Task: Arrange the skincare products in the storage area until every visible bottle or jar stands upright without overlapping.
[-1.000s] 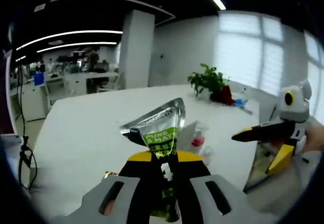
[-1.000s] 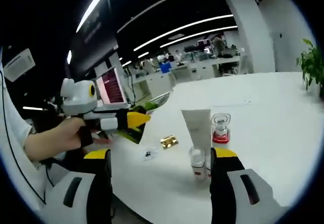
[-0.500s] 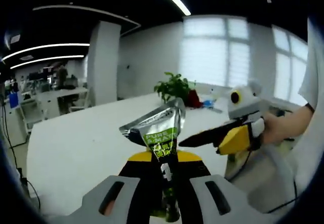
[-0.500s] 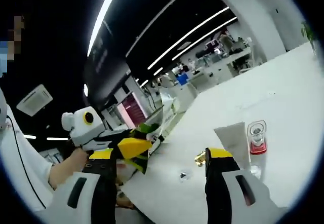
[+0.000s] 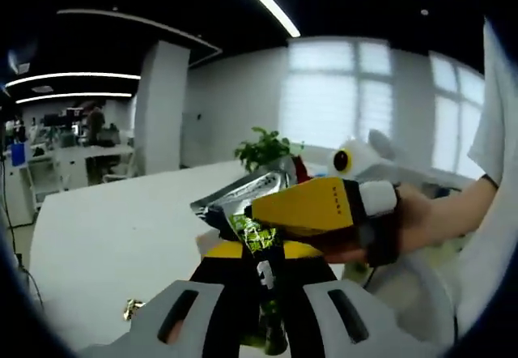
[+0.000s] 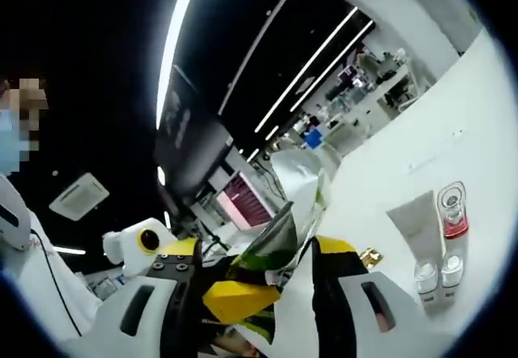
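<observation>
Left gripper view: my left tongs (image 5: 263, 293) clamp the green tube (image 5: 257, 212) aloft above the tabletop (image 5: 105, 253). My right tongs (image 6: 267, 281) gape around its crimped end, I judge to take it for standing upright.

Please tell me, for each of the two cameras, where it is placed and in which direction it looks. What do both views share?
Left gripper view: rides on the left gripper, looking along its jaws across the white table toward the windows; the jaws clamp a green sachet. The right gripper and a hand come in from the right.
Right gripper view: rides on the right gripper, tilted, facing ceiling lights and the table with a white tube and a red-based bottle. The left gripper enters from the left.
Shared: the sachet, between the right jaws.
</observation>
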Motion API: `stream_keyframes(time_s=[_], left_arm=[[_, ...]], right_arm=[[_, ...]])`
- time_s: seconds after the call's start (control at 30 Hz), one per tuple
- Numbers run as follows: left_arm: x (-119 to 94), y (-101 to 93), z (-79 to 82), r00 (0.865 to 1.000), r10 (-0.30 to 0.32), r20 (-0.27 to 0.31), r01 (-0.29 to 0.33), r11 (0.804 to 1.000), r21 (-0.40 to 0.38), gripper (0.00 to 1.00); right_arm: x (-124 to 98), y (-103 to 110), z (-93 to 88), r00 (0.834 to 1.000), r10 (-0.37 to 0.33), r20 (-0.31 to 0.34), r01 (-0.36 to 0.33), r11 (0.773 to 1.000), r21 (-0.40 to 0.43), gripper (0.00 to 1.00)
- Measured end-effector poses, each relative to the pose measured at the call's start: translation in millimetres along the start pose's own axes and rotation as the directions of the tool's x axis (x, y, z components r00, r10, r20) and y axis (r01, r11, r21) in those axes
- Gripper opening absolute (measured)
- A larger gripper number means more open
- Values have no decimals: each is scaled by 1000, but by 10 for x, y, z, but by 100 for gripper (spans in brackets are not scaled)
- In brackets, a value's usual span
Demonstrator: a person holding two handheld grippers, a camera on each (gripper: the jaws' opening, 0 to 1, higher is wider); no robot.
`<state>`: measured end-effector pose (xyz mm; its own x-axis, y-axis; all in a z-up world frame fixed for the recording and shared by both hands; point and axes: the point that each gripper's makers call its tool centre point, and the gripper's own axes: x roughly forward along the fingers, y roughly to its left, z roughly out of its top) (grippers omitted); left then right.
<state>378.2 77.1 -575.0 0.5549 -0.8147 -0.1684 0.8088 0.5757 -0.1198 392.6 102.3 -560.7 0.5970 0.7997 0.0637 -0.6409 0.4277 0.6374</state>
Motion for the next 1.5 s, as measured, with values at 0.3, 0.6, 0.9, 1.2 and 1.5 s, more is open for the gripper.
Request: stream_keyframes(time_s=[0.3, 0.6, 0.9, 1.2, 1.5], left_arm=[[-53, -80, -50, 1000, 22, 10, -22, 999, 27, 9], [-97, -54, -5, 999, 38, 22, -40, 997, 63, 20], [-151, -30, 12, 999, 12, 31, -13, 999, 47, 29], [-303, 226, 21, 995, 43, 88, -35, 996, -88, 39], [-441, 375, 41, 990, -3, 138, 35, 973, -227, 47]], right_arm=[[-62, -31, -58, 1000, -25, 0, 25, 1000, -14, 35], [-46, 17, -61, 1000, 4, 2, -3, 1000, -22, 22], [-53, -22, -28, 1000, -1, 8, 2, 1000, -11, 20], [-44, -13, 19, 999, 34, 4, -34, 999, -14, 20], [-3, 96, -87, 992, 121, -45, -121, 993, 10, 19]])
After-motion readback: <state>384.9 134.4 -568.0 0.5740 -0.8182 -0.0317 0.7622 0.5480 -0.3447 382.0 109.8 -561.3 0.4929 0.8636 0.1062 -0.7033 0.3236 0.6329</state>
